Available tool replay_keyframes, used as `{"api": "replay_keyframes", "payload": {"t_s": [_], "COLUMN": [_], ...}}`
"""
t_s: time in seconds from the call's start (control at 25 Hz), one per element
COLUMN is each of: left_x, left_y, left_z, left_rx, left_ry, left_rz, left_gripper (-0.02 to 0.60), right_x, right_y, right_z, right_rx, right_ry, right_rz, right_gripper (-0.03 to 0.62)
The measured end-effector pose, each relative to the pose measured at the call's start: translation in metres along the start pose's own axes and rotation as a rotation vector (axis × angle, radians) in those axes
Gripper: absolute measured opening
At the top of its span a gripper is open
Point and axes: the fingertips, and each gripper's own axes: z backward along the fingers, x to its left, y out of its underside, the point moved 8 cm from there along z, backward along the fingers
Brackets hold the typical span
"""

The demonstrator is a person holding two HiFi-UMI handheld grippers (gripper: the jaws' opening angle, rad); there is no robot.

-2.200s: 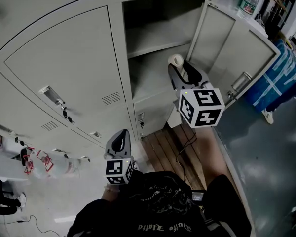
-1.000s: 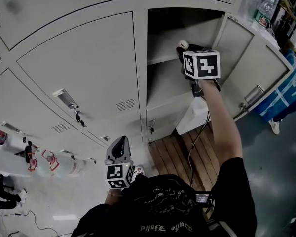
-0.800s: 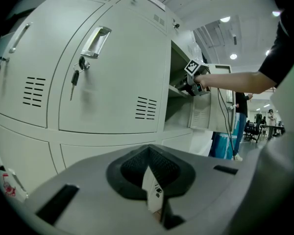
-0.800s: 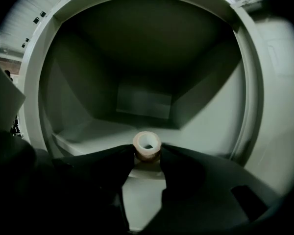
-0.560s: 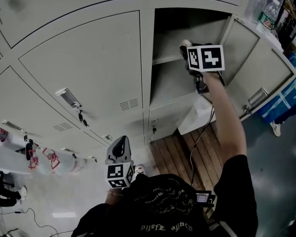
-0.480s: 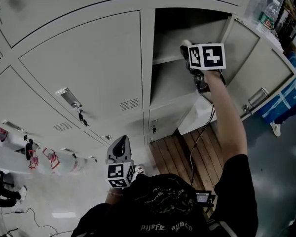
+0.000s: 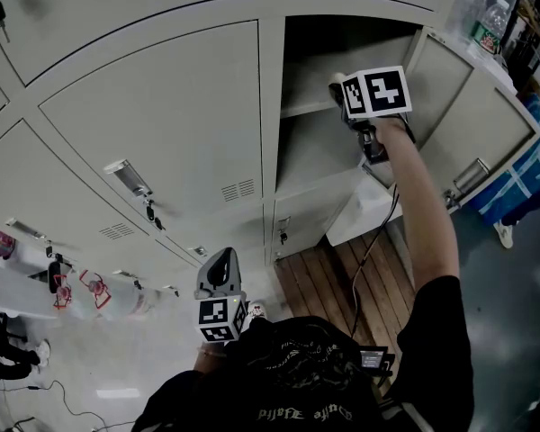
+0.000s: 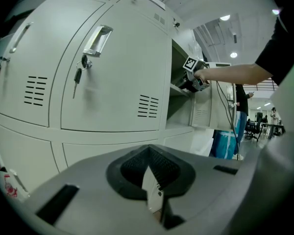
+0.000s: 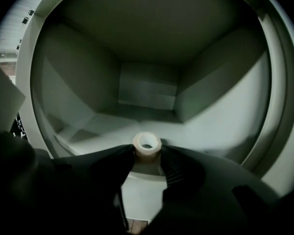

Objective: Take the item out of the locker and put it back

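A small white roll of tape (image 9: 147, 145) sits between the dark jaws of my right gripper (image 9: 147, 156), which is shut on it. The right gripper view looks into the open locker compartment (image 9: 147, 89), and the roll hangs just above the front lip of its shelf (image 9: 112, 124). In the head view the right gripper (image 7: 342, 85) is at the mouth of the open locker (image 7: 319, 57), with the roll (image 7: 337, 78) peeking out left of its marker cube. My left gripper (image 7: 219, 266) hangs low in front of the closed doors, jaws together and holding nothing (image 8: 152, 180).
The locker's door (image 7: 472, 106) stands swung open to the right. Closed locker doors with handles and a hanging key (image 7: 130, 180) fill the left. A white box (image 7: 364, 214) and wooden planks (image 7: 337, 277) lie below. Blue bags (image 7: 522, 165) stand at the far right.
My right gripper rose with the roll from the lower compartment to the upper shelf's mouth, then tipped slightly there. The left gripper stayed where it was.
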Motion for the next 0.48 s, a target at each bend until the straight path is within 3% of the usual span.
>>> {"api": "replay_keyframes", "payload": {"t_s": [0.48], "left_x": [0.0049], "left_y": [0.0078], "left_z": [0.0065], "left_rx": [0.007], "left_ry": [-0.020], "left_rz": [-0.001], "left_gripper": [0.008], "right_x": [0.0032], "right_y": [0.0019], "right_z": [0.0031], "right_rx": [-0.030], "right_ry": [0.031], "right_rz": [0.019], "right_gripper": [0.208]}}
